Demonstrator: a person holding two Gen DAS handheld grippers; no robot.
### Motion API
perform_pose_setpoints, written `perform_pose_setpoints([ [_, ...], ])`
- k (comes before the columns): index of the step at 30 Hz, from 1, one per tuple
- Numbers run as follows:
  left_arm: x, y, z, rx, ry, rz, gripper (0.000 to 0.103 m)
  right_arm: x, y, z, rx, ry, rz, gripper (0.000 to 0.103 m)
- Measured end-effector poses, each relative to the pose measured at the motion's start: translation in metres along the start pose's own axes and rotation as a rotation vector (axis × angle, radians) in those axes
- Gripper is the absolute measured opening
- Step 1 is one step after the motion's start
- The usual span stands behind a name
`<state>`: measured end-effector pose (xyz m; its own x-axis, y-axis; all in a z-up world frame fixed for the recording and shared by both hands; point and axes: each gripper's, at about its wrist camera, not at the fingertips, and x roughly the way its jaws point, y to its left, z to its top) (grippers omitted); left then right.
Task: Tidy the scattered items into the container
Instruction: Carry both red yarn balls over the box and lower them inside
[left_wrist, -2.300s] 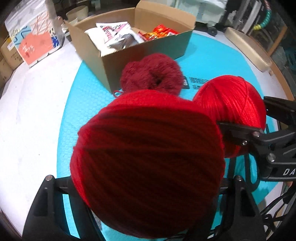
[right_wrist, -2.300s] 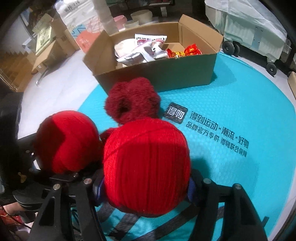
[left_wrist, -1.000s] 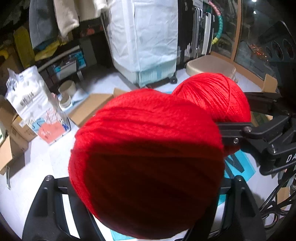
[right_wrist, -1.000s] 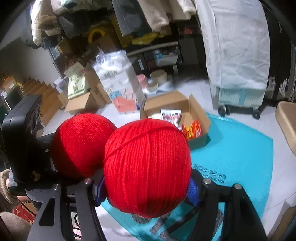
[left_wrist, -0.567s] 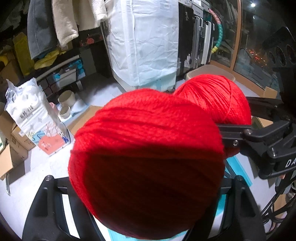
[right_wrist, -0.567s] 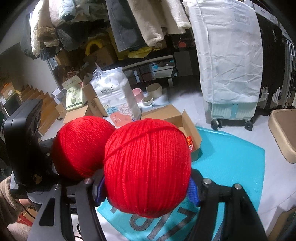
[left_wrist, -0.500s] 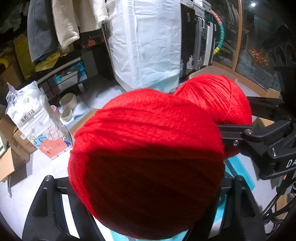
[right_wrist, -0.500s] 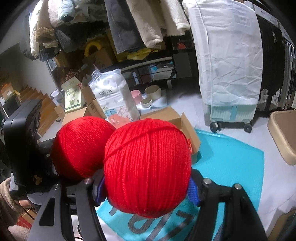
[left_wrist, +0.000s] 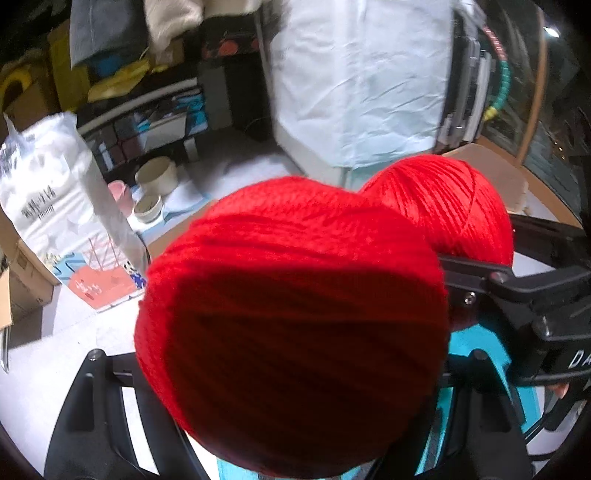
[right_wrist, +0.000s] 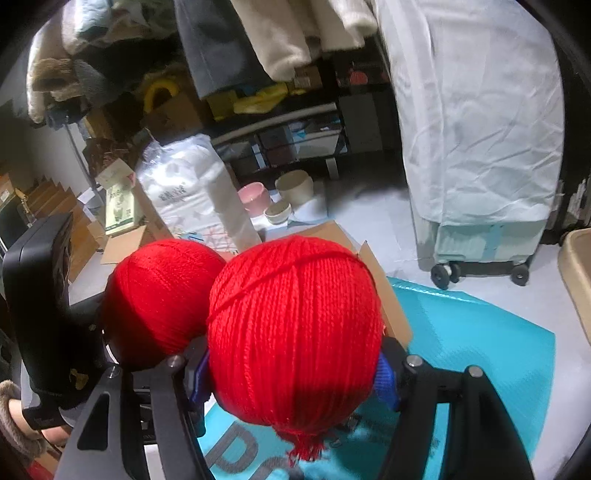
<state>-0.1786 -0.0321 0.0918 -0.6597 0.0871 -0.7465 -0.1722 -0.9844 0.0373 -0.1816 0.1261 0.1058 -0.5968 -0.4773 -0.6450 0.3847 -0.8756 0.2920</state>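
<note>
We hold the left gripper (left_wrist: 291, 373) clamped on one red yarn ball (left_wrist: 295, 325) and the right gripper (right_wrist: 295, 376) clamped on a second yarn ball (right_wrist: 295, 339) — both lifted, side by side above the teal mat (right_wrist: 480, 350). The cardboard box (right_wrist: 384, 291) sits just beyond, mostly hidden; farther back, a white bag (right_wrist: 192, 192) and bowls (right_wrist: 295, 188).

Both grippers are matte black plastic with silver screws near the finger bases. The right gripper (right_wrist: 295, 373) has blue pads (right_wrist: 386, 380) inside its fingers, and white letters "DA" are printed on its body behind them.
</note>
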Motion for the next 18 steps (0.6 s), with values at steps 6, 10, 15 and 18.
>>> perform_pose_setpoints([
  [6, 0.056, 0.023, -0.006, -0.075, 0.042, 0.018, 0.078, 0.067, -0.015, 0.005, 0.002, 0.038, -0.016, 0.07],
  [10, 0.085, 0.038, -0.012, -0.12, 0.07, 0.021, 0.078, 0.105, -0.023, 0.006, 0.003, 0.073, -0.023, 0.07],
  [15, 0.108, 0.048, -0.012, -0.154, 0.089, 0.036, 0.078, 0.137, -0.028, 0.007, 0.004, 0.096, -0.032, 0.071],
  [18, 0.118, 0.053, -0.008, -0.166, 0.1, 0.032, 0.078, 0.149, -0.031, 0.009, 0.004, 0.099, -0.043, 0.072],
])
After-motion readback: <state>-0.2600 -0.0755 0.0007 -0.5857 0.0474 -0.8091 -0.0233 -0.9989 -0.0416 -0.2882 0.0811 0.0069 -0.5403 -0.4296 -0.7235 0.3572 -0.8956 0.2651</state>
